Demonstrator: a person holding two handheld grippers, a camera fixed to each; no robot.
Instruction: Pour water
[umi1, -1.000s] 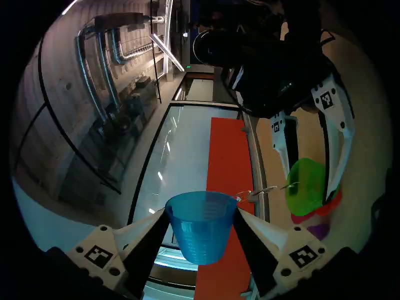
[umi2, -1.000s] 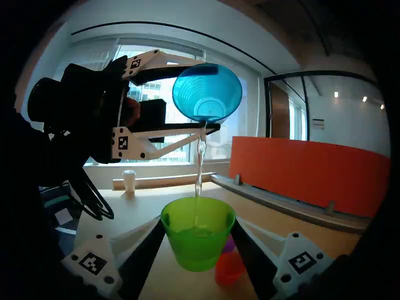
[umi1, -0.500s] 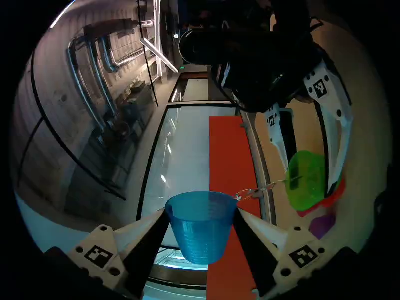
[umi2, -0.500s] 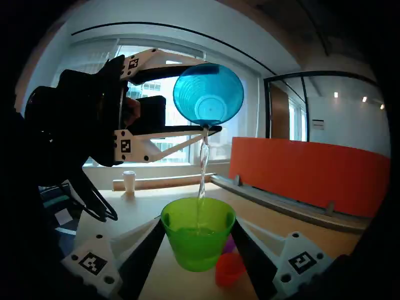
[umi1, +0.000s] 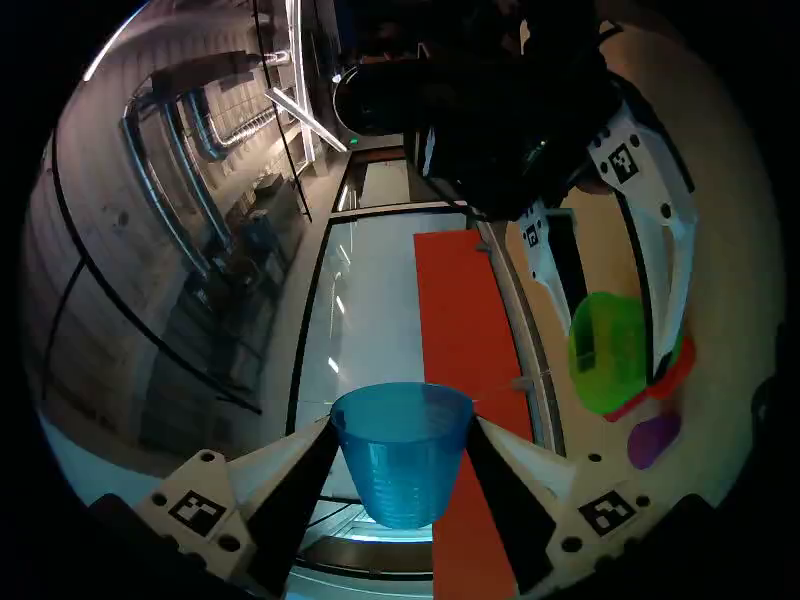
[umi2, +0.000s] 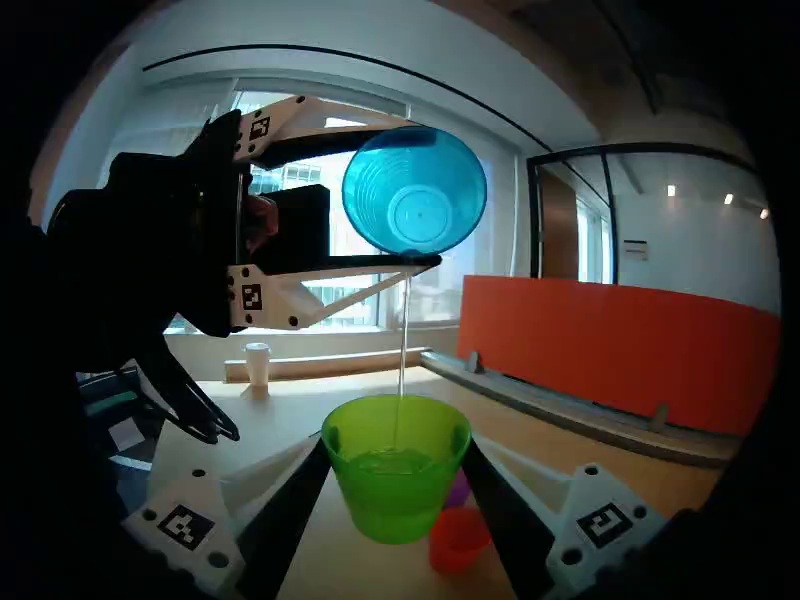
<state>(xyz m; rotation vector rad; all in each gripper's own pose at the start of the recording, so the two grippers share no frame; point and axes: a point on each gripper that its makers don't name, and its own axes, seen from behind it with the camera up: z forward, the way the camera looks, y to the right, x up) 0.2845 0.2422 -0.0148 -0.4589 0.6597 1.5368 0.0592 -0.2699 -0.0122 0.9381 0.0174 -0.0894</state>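
My left gripper (umi1: 402, 455) is shut on a blue plastic cup (umi1: 402, 450), tipped on its side; from the right gripper view that blue cup (umi2: 414, 190) hangs high with its base toward the camera. A thin thread of water (umi2: 401, 345) falls from its lower rim into the green cup (umi2: 396, 478). My right gripper (umi2: 396, 480) is shut on this green cup, which stands upright and holds water at the bottom. In the left gripper view the green cup (umi1: 606, 352) sits at the right between the other gripper's white fingers (umi1: 682, 260).
An orange cup (umi2: 458, 535) and a purple one (umi2: 458, 489) sit on the wooden table (umi2: 560, 450) just behind the green cup. An orange partition (umi2: 620, 345) runs along the table's right side. A white paper cup (umi2: 258, 360) stands near the window.
The stream of water has thinned from a thick wavy flow to a fine thread. The blue cup has tipped a little further. The green cup has stayed in place.
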